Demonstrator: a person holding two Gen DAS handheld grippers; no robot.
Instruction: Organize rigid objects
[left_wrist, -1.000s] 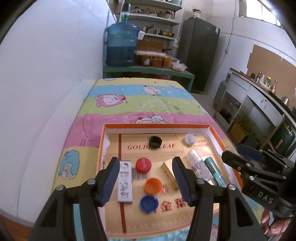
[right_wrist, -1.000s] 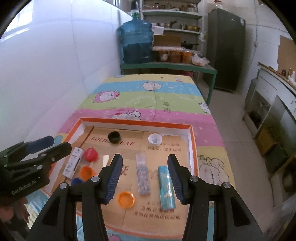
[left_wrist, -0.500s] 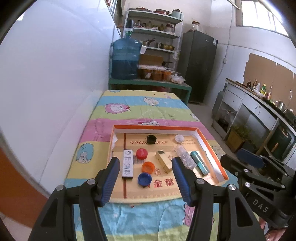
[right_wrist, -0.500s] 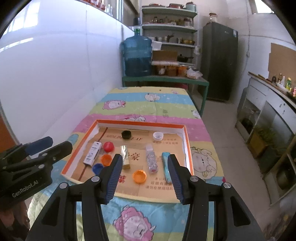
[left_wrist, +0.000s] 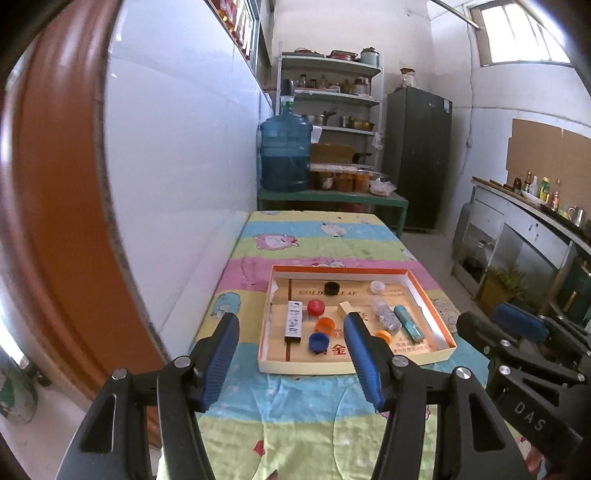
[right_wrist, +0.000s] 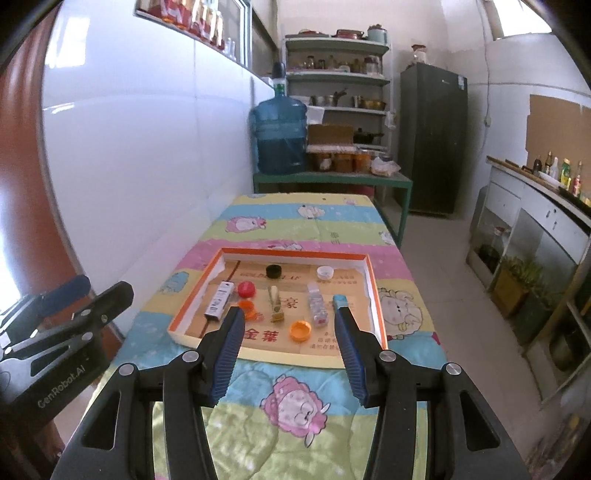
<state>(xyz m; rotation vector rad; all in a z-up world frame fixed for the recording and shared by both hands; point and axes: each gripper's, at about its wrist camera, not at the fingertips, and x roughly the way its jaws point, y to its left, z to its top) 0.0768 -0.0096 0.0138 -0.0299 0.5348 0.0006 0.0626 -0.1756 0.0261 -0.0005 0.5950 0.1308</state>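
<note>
Left claw (left_wrist: 291, 338) open, empty, held above the near end of the quilt-covered bench (left_wrist: 295, 424), blue pads (left_wrist: 218, 358) well apart. Right claw (right_wrist: 288, 334) likewise open and empty, showing in the left view at 3 o'clock as a black frame.

Shallow orange-rimmed cardboard tray (right_wrist: 376, 295) flat on the quilt, beyond both claws, well apart from the pads. Inside the tray, seen from the right wrist:
- black cap (right_wrist: 274, 271) at 12 o'clock near the far wall
- white cap (right_wrist: 325, 272) at 1 o'clock, also near the far wall
- white rectangular box (right_wrist: 219, 299) along the 9 o'clock side, lying flat
- red cap (right_wrist: 246, 288) just beside that box
- orange cap (right_wrist: 246, 307) just nearer than the red one, partly behind the left pad of the right claw
- small gold box (right_wrist: 276, 302) near the centre, lying lengthwise
- clear patterned tube (right_wrist: 317, 304) at 3 o'clock of the gold box
- second orange cap (right_wrist: 300, 330) at 6 o'clock, open side up
- teal tube (left_wrist: 408, 325) beside the clear tube, largely hidden by the right pad in the right view
- blue cap (left_wrist: 318, 340) near the front wall, plain in the left view only

All items lying loose, none gripped. Large blue water jug (right_wrist: 279, 138) on a green table past the bench's far end at 12 o'clock; dark refrigerator (right_wrist: 434, 140) at 2 o'clock.
</note>
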